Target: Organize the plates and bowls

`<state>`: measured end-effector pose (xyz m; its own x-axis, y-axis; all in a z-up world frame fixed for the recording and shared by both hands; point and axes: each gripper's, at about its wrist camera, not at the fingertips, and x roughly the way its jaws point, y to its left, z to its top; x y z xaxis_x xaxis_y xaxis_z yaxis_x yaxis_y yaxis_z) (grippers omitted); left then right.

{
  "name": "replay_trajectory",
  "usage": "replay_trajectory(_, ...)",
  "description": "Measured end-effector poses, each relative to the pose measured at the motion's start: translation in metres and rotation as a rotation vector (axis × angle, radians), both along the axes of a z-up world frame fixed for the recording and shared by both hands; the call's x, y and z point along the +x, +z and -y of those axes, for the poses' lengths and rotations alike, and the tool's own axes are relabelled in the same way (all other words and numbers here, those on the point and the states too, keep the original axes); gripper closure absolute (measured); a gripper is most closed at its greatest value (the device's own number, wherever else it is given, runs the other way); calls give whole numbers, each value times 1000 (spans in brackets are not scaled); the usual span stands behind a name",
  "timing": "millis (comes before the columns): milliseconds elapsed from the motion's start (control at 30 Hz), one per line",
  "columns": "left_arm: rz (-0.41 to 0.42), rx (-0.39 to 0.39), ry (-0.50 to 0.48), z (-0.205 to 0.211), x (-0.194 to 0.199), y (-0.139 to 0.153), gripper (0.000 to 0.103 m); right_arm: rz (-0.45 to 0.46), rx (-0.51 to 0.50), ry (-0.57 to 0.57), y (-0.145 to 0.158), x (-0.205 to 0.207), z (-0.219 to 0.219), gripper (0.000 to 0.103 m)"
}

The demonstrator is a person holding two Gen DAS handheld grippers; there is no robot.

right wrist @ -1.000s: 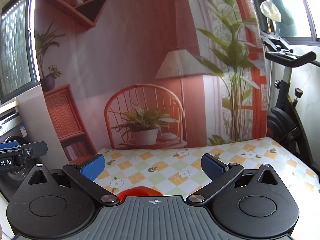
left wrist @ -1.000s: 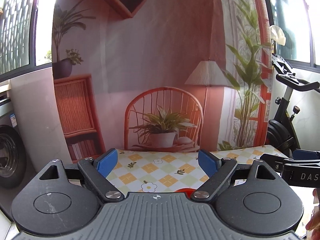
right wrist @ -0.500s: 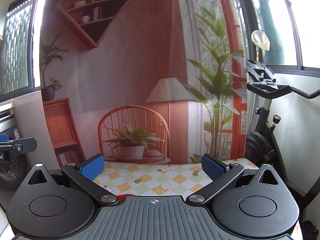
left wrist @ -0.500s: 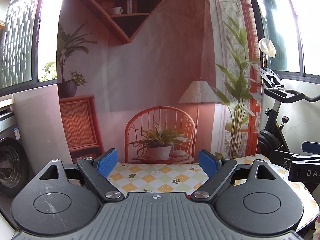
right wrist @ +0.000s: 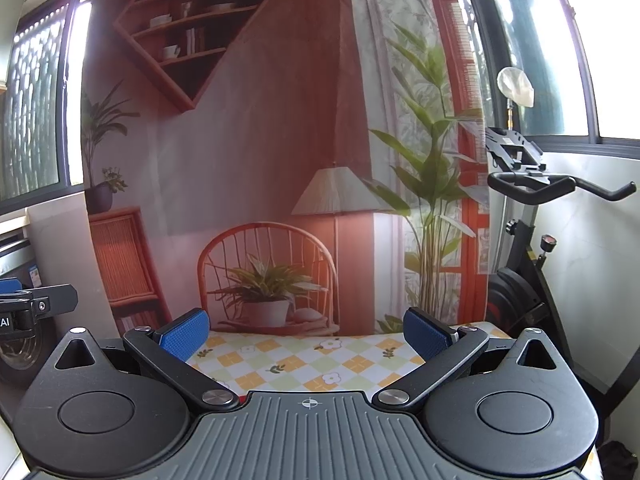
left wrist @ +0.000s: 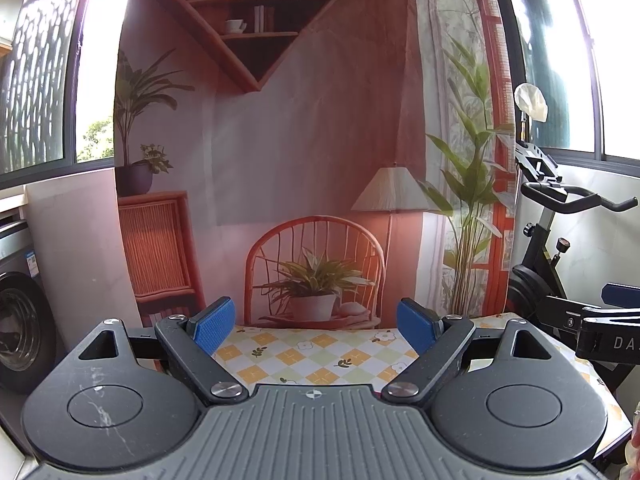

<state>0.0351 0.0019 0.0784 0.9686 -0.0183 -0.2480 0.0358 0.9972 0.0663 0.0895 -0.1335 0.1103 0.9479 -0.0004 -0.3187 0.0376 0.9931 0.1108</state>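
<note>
No plate or bowl shows in either view. My left gripper (left wrist: 314,328) is open, its blue pads (left wrist: 212,330) wide apart with nothing between them. It is held above the near part of a table (left wrist: 312,360) covered with a yellow and green checked cloth. My right gripper (right wrist: 307,336) is also open and empty over the same table (right wrist: 316,364). The two grippers are side by side: the right one's black arm (left wrist: 600,324) shows at the edge of the left wrist view, and the left one's arm (right wrist: 40,304) at the edge of the right wrist view.
A printed backdrop (left wrist: 280,140) showing a chair, plants and a shelf hangs behind the table. An exercise bike (right wrist: 524,240) stands to the right. A washing machine (left wrist: 16,332) stands to the left. Windows line both sides.
Both cameras have tilted upward, so less table and more of the backdrop's shelf shows. The red object seen low between the fingers a second ago has dropped out of view.
</note>
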Motion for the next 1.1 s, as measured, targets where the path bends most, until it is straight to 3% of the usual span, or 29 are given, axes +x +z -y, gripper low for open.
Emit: replay_trajectory(1100,-34,-12,8,-4,7,-2,14,-11,13,-27,-1,-1,5,0)
